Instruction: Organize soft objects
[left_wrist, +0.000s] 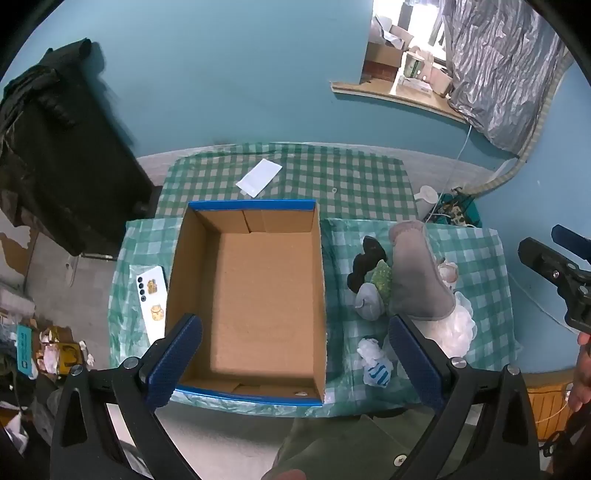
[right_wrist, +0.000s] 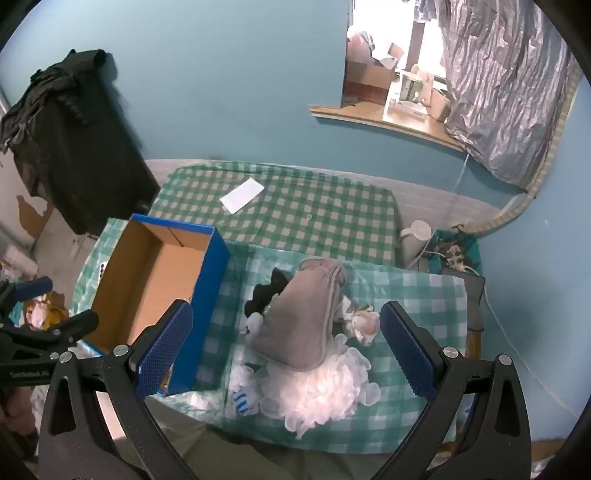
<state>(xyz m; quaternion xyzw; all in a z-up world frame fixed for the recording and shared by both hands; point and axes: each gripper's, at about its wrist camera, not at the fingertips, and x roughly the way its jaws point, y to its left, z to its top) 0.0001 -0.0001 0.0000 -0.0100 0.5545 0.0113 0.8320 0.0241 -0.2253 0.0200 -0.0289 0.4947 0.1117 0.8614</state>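
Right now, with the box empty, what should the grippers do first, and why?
Probably lower the open right gripper onto the grey cloth. It lies on top of the pile, right between the gripper's fingers, and the cardboard box beside it has nothing inside yet.

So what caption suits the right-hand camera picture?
Open right gripper above grey cloth and white pouf, beside empty blue box.

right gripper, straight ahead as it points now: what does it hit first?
Probably the grey fabric piece topping the soft pile, centred between the open right gripper fingers; the white ruffled item lies just nearer. Depth unclear.
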